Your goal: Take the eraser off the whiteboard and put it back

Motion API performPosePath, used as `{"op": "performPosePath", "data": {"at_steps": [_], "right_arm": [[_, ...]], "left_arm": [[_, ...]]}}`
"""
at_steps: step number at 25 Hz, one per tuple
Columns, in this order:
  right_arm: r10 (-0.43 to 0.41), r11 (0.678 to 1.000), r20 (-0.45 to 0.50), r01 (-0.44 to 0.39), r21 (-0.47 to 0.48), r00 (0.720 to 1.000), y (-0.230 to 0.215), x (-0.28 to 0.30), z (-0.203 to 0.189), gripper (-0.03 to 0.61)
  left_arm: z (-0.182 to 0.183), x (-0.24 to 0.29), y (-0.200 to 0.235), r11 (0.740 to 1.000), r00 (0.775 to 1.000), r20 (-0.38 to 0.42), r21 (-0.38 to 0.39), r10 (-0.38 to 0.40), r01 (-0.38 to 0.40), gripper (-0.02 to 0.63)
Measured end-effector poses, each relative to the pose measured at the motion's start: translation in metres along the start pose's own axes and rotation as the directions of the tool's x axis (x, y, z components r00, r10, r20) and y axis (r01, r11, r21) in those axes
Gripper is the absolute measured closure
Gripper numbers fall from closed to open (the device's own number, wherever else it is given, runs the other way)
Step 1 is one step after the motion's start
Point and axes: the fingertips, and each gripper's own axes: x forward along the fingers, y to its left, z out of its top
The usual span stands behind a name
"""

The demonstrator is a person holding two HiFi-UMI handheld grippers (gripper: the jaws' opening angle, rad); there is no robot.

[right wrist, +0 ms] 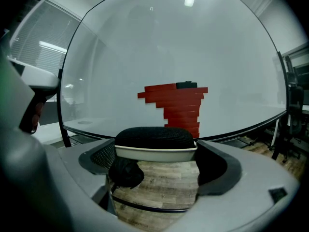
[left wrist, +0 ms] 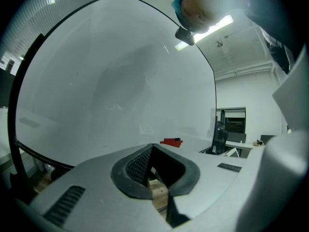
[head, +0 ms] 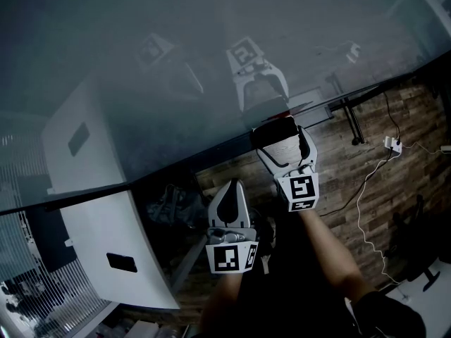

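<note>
My right gripper (right wrist: 155,151) is shut on the eraser (right wrist: 155,140), a white body with a black felt face that spans the gap between the jaws. The felt faces the whiteboard (right wrist: 120,47), just in front of a red block of marker strokes (right wrist: 177,105); a small gap seems to remain. In the head view the eraser (head: 275,131) sits in the right gripper (head: 280,141) near the whiteboard's lower edge (head: 211,146). My left gripper (head: 227,190) hangs lower and further left, shut with nothing in it. The left gripper view shows its jaws (left wrist: 152,152) meeting at the tip and the red strokes (left wrist: 171,141) off to the right.
The whiteboard's black stand leg (head: 354,124) rests on the wooden floor (head: 394,182). A white power strip (head: 392,144) with cables lies at the right. A white panel (head: 106,245) stands at the lower left. A chair base (head: 430,280) shows at the bottom right.
</note>
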Motion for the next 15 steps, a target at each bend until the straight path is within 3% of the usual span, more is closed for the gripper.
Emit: {"op": "performPosePath", "data": {"at_steps": [15], "right_arm": [[-0.008,1.0,0.017,0.008,0.023,1.0,-0.0048,-0.0054,0.002,0.058]], "left_arm": [[-0.0012,-0.0067,-0.0018,1.0,1.0,0.001,-0.002,0.008,-0.008,0.612]]}}
